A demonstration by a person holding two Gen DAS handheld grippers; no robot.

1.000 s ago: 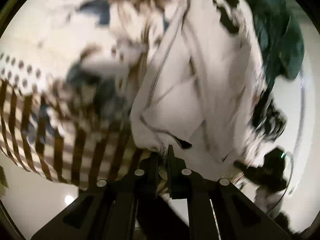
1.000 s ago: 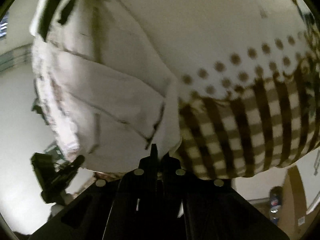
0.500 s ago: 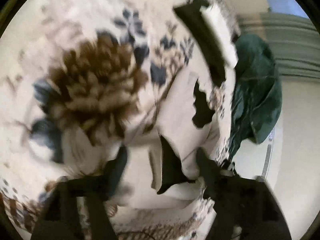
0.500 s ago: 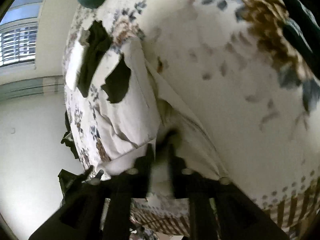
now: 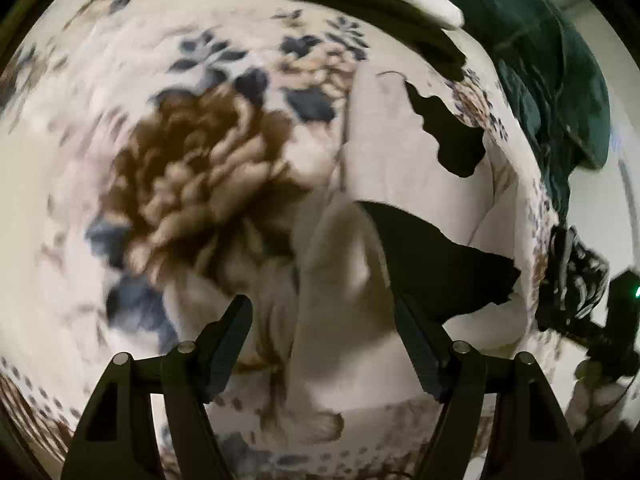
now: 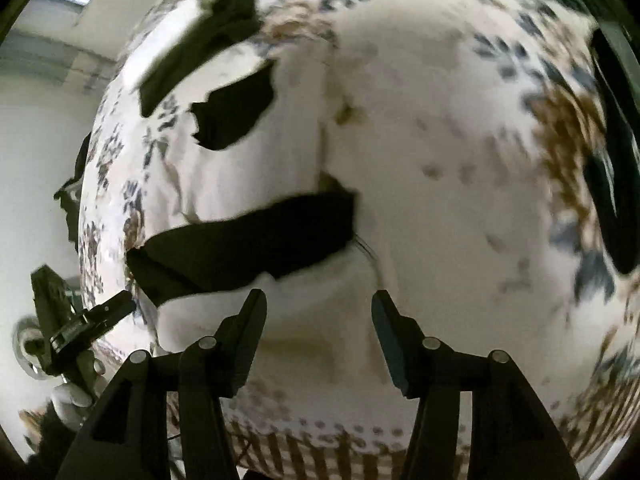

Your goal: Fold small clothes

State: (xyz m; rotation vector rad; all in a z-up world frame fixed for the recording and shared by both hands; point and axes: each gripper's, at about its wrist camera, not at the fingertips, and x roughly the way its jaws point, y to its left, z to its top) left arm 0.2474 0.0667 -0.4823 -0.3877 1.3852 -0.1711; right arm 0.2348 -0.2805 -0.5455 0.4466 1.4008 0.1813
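Left wrist view shows the white garment [image 5: 404,168] with black patches lying folded on the floral bedspread [image 5: 208,168], ahead of the left gripper [image 5: 324,312]. Both its jaws and the right gripper's [image 6: 318,312] have just been opening; nothing is gripped.

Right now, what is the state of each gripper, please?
Left gripper: open, holding nothing, above the white garment.
Right gripper: open, jaws just been opening, nothing between them.
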